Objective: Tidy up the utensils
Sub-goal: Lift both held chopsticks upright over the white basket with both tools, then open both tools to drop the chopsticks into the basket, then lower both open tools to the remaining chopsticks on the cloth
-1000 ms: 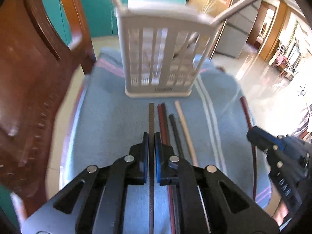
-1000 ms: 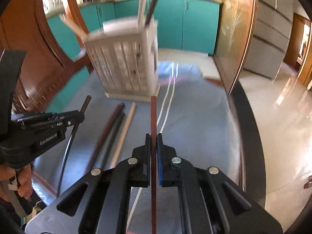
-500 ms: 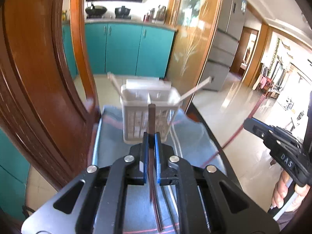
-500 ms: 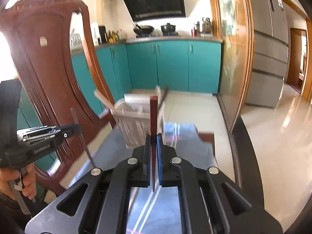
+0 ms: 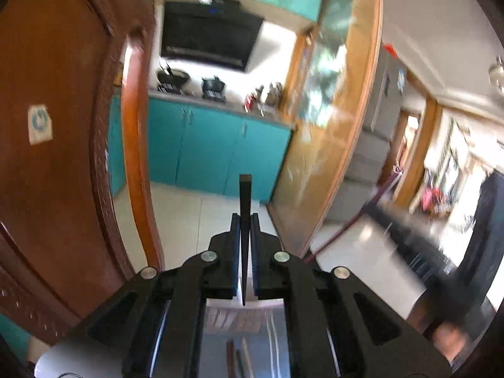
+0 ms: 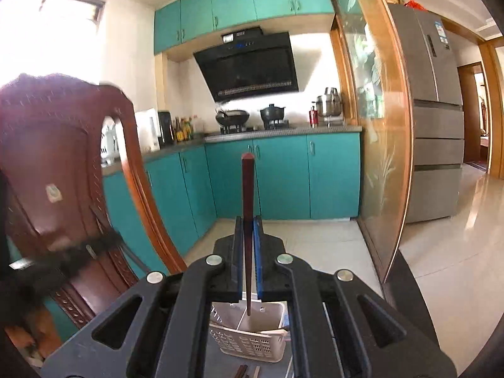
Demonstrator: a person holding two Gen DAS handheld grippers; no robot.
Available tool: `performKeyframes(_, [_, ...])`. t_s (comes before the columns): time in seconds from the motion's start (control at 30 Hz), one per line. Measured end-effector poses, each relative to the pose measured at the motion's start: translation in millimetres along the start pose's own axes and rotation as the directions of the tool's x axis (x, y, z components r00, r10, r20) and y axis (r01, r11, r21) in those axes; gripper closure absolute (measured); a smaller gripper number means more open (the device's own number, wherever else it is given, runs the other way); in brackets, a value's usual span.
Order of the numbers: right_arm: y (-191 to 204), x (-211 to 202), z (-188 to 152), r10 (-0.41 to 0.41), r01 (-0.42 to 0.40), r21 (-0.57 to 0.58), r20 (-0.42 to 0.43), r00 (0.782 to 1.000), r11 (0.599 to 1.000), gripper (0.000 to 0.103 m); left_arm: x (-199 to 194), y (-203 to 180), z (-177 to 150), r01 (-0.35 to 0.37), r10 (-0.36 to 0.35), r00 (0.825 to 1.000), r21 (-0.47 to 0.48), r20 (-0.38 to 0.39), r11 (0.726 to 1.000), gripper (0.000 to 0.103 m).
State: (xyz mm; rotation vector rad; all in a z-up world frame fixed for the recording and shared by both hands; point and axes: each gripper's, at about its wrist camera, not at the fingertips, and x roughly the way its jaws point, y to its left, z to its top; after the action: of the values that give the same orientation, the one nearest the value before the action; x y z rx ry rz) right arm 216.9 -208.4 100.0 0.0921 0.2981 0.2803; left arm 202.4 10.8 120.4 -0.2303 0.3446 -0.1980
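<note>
Risky: both tools clenched on one chopstick each, left (image 5: 245, 245) dark (image 5: 245, 201), right (image 6: 249, 249) red (image 6: 248, 208), high above basket (image 6: 252, 343); thin sticks could pivot and miss compartments.

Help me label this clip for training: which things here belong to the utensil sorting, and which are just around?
Part of the job:
- dark chopstick in the left tool
- reddish chopstick in the right tool
- white slotted basket
- loose chopsticks lying below

Just around:
- wooden chair
- fridge
- pots on the stove
</note>
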Motion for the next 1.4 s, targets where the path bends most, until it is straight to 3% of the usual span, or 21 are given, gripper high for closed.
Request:
performKeyframes(0.13, [5, 25, -32, -0.005, 0.004, -0.018, -0.080, 0.997, 1.000, 0.096, 16, 6, -10, -0.062, 0.063, 0.998, -0.019, 0.028, 0.998, 0.096])
performKeyframes(0.27, [5, 32, -52, 0.003, -0.004, -0.016, -0.114, 0.993, 1.000, 0.096, 39, 9, -33, -0.104, 0.104, 0.994, 0.009, -0.030, 0.995, 0.096])
performKeyframes(0.43, [3, 31, -61, -0.026, 0.022, -0.035, -0.129, 0.991, 0.999, 0.096, 57, 13, -53, -0.099, 0.100, 0.991, 0.010, -0.089, 0.995, 0.096])
performKeyframes(0.6, [2, 5, -63, -0.045, 0.041, -0.053, -0.084, 0.995, 0.998, 0.080, 50, 14, -67, -0.089, 0.091, 0.990, 0.024, -0.105, 0.996, 0.096])
performKeyframes(0.8, [5, -59, -83, 0.036, -0.036, -0.056, 0.001, 0.999, 0.998, 0.079, 31, 13, -83, -0.069, 0.074, 0.992, 0.050, -0.104, 0.996, 0.087])
performKeyframes(0.87, [4, -66, -105, 0.068, -0.070, -0.051, -0.034, 0.997, 0.996, 0.079, 19, 13, -99, -0.069, 0.076, 0.991, 0.071, -0.108, 0.995, 0.080])
performKeyframes(0.93, [2, -57, -133, 0.075, -0.081, -0.043, -0.128, 0.989, 0.996, 0.079, 12, 17, -123, -0.079, 0.091, 0.986, 0.089, -0.143, 0.993, 0.078])
performKeyframes(1.0, [-1, -26, -172, 0.053, -0.070, -0.042, -0.304, 0.951, 0.997, 0.079, 15, 22, -147, -0.083, 0.101, 0.973, 0.093, -0.206, 0.992, 0.078])
performKeyframes(1.03, [-5, -3, -195, 0.013, -0.027, -0.028, -0.413, 0.911, 0.999, 0.079, 19, 25, -159, -0.086, 0.105, 0.965, 0.090, -0.240, 0.992, 0.078])
performKeyframes(1.1, [-10, 23, -222, 0.004, 0.005, 0.016, -0.525, 0.851, 1.000, 0.079, 33, 34, -195, -0.077, 0.098, 0.926, 0.070, -0.365, 0.995, 0.078])
performKeyframes(1.17, [-13, 46, -243, 0.062, -0.008, 0.092, -0.600, 0.797, 0.996, 0.079, 43, 41, -223, -0.076, 0.092, 0.887, 0.054, -0.452, 0.996, 0.078])
performKeyframes(1.27, [-8, 63, -260, 0.072, -0.002, 0.108, -0.650, 0.757, 0.994, 0.079, 53, 46, -256, -0.064, 0.073, 0.830, 0.036, -0.553, 0.997, 0.078])
performKeyframes(1.33, [-4, 72, -270, 0.048, 0.015, 0.086, -0.679, 0.733, 0.996, 0.078, 56, 46, -269, -0.037, 0.043, 0.806, 0.021, -0.591, 0.999, 0.078])
performKeyframes(1.4, [-2, 71, -271, 0.017, 0.020, 0.047, -0.670, 0.743, 0.999, 0.080, 57, 47, -276, -0.031, 0.036, 0.796, 0.018, -0.605, 0.999, 0.078])
